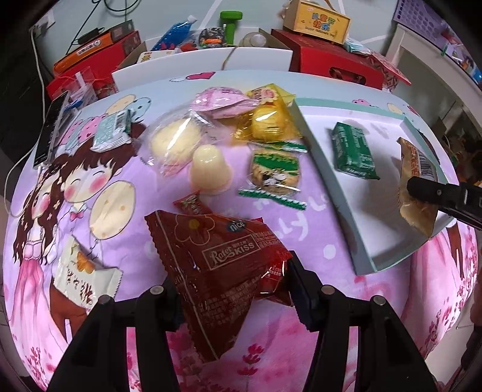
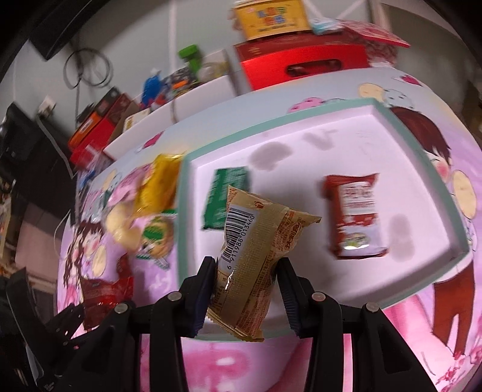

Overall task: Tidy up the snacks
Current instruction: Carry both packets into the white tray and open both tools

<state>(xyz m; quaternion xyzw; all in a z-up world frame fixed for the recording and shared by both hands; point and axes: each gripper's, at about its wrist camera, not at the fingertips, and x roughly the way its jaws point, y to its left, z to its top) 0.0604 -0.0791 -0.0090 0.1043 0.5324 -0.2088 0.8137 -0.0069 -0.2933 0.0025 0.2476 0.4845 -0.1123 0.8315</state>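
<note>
My left gripper (image 1: 232, 289) is shut on a dark red Ratet Kiss snack packet (image 1: 217, 259) and holds it above the cartoon cloth. My right gripper (image 2: 247, 268) is shut on a gold snack packet (image 2: 256, 250), held over the near edge of the white tray (image 2: 301, 141); it also shows in the left wrist view (image 1: 415, 181). In the tray lie a green packet (image 2: 226, 196) and a red-and-white packet (image 2: 355, 217). Loose snacks lie left of the tray: a yellow packet (image 1: 271, 120), a pink packet (image 1: 223, 101), a green-striped cookie (image 1: 274, 172), a pale jelly cup (image 1: 209, 170).
A white packet (image 1: 87, 277) and a pale green packet (image 1: 111, 129) lie on the cloth at left. Red boxes (image 1: 331, 60), a yellow carton (image 1: 319, 21) and a green bottle (image 1: 230, 22) stand behind the table. A black device (image 1: 51, 129) lies at the far left edge.
</note>
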